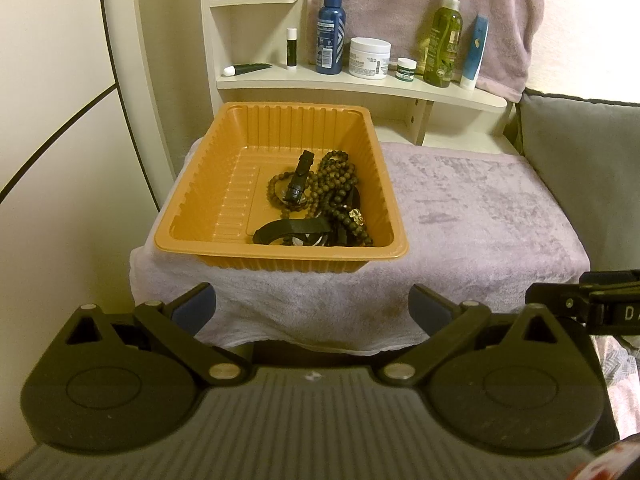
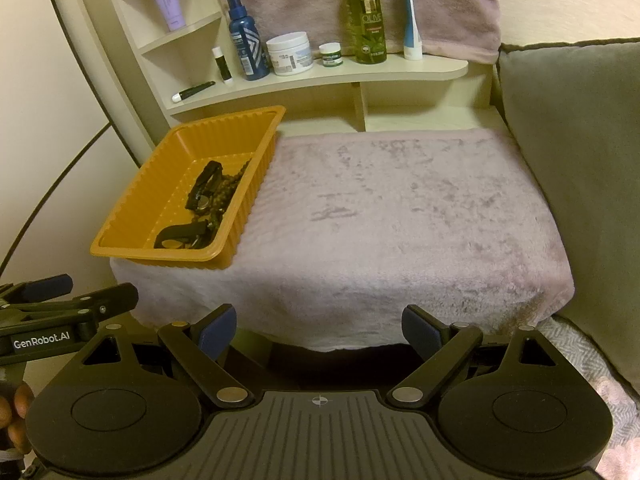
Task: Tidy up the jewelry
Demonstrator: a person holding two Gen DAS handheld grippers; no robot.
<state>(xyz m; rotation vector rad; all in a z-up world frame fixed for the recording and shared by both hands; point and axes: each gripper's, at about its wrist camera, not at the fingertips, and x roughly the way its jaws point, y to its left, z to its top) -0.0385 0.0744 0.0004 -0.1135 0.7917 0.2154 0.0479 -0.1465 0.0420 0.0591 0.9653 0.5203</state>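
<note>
Jewelry (image 1: 320, 200) lies heaped in the orange tray (image 1: 200, 184), bunched toward the tray's right wall and near corner; the tray's left half is bare ribbed plastic. In the heap, dark bead strands (image 1: 340, 176) tangle with black straps (image 1: 298, 182), and a few pale round or clear bits show at the near end, too small to tell what they are. How many separate pieces there are cannot be made out. From the right wrist view the tray's near wall hides the bottom of the heap.

The tray sits on a towel (image 1: 480, 208) at its left end, its near rim close to the towel's front edge. What the towel covers is hidden under it. Behind the tray, a shelf (image 1: 400, 88) carries bottles (image 1: 330, 28), jars (image 1: 369, 57) and tubes (image 1: 474, 52), with labels mostly too small to read; another cloth behind them is cut off at the top.

The left gripper (image 1: 312, 306) hangs in front of the tray, short of the towel's front edge, jaws spread wide with nothing between them. The right gripper (image 2: 318, 330) hangs to the right of the tray, before the bare part of the towel, jaws likewise wide apart and empty. Fingers (image 2: 16, 412) holding the left gripper show only as a sliver at the edge of the right wrist view.
</note>
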